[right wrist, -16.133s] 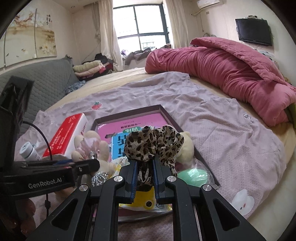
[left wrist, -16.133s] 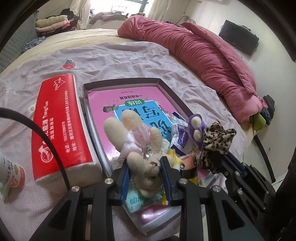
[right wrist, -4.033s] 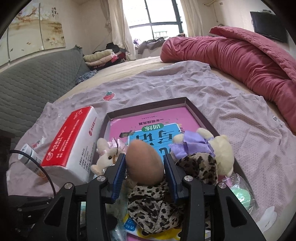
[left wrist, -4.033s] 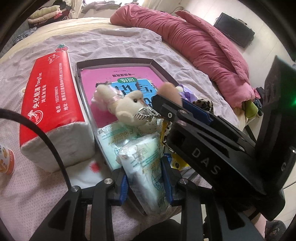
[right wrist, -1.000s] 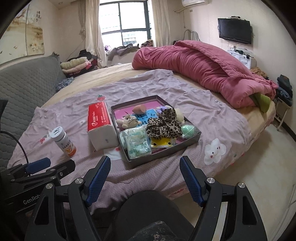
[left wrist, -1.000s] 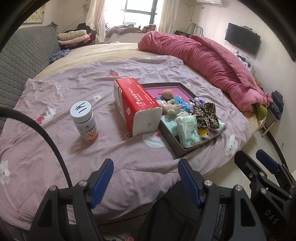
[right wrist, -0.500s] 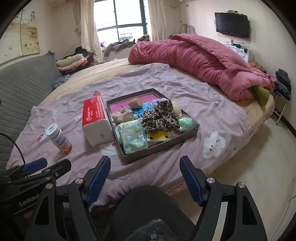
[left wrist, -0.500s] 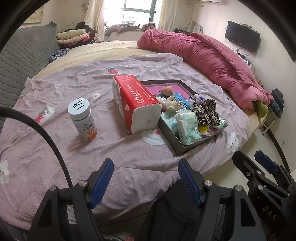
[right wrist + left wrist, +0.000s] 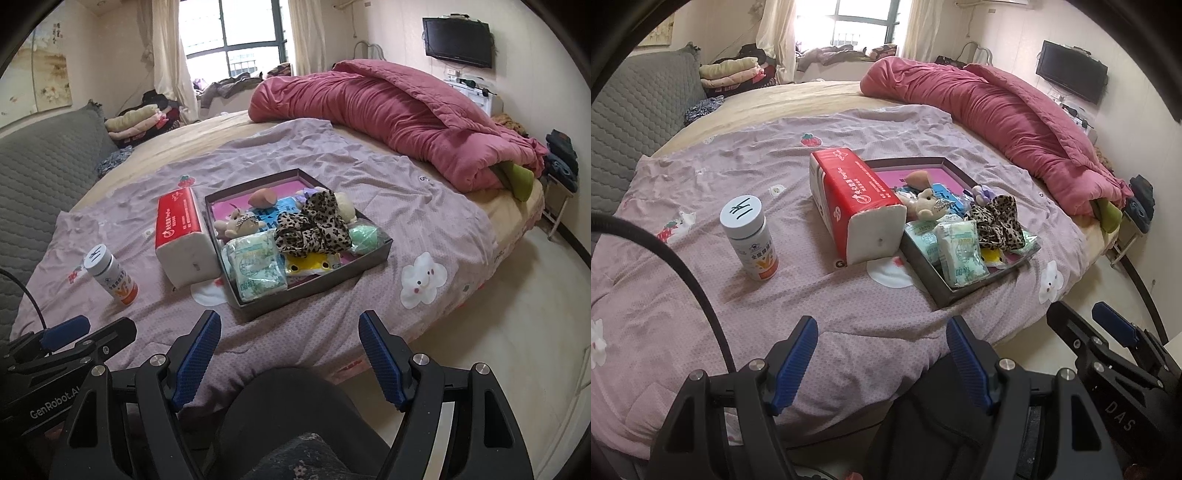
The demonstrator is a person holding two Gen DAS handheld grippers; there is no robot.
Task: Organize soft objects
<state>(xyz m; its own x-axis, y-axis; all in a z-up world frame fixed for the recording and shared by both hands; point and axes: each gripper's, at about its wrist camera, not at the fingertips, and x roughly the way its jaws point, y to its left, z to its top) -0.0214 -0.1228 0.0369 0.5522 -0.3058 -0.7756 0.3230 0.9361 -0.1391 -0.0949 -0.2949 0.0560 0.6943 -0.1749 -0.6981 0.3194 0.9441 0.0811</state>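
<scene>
Both the left gripper (image 9: 881, 356) and the right gripper (image 9: 290, 349) are held wide open and empty, well apart from the box (image 9: 373, 254), because the soft toys, leopard scrunchie (image 9: 314, 227) and tissue packs (image 9: 255, 267) appear already gathered inside it.

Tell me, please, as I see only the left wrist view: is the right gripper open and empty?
Observer: Yes. The right wrist view shows the right gripper wide open, holding nothing, short of the dark cardboard tray.
Operator: What sits past the leopard-print fabric scrunchie?
Observer: A mint-green round item in clear wrap, in the tray's right corner.
Operator: And that yellow sliver?
Observer: A flat yellow packet with a printed face, partly under the scrunchie.
</scene>
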